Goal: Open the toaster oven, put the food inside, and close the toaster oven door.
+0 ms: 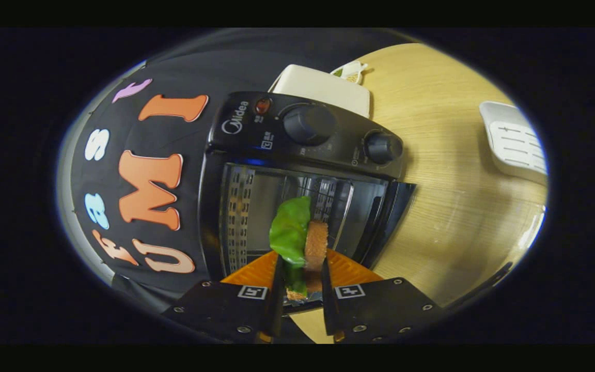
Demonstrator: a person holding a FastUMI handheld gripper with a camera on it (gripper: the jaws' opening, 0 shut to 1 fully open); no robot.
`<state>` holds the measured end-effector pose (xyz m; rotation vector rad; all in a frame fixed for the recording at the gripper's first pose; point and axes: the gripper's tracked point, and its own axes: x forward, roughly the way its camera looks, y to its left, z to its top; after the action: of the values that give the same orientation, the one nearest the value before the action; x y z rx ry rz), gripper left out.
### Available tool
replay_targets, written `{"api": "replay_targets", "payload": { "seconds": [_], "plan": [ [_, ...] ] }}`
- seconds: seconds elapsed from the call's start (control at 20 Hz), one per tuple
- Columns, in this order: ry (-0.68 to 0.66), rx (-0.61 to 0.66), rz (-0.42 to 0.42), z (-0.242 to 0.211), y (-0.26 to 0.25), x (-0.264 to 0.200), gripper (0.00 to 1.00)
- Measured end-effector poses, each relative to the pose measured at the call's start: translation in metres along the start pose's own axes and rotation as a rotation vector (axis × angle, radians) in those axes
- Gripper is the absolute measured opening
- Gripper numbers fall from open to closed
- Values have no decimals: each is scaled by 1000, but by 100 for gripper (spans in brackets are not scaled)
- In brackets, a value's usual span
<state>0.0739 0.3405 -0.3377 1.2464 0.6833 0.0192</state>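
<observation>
Toaster oven [297,170] door open, tongs [301,281] clamping sandwich [300,232] before its cavity

Black cloth booth wall [173,67] behind, draped down to the tabletop. Pale wood-grain table [452,196] with a rounded edge, lit evenly, faint glare near the rim. Cream rectangular box [323,88] at the back; white slotted plastic tray [517,142] near the table's edge.
</observation>
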Motion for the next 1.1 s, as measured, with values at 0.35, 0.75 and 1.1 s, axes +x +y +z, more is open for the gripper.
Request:
{"api": "replay_targets", "payload": {
  "seconds": [0.35, 0.75, 1.1],
  "plan": [
    [53, -46, -104, -20, -11, 5, 92],
    [85, -80, -143, -23, -30, -27, 98],
    [177, -385, -67, -48, -35, -112, 98]
  ]
}}
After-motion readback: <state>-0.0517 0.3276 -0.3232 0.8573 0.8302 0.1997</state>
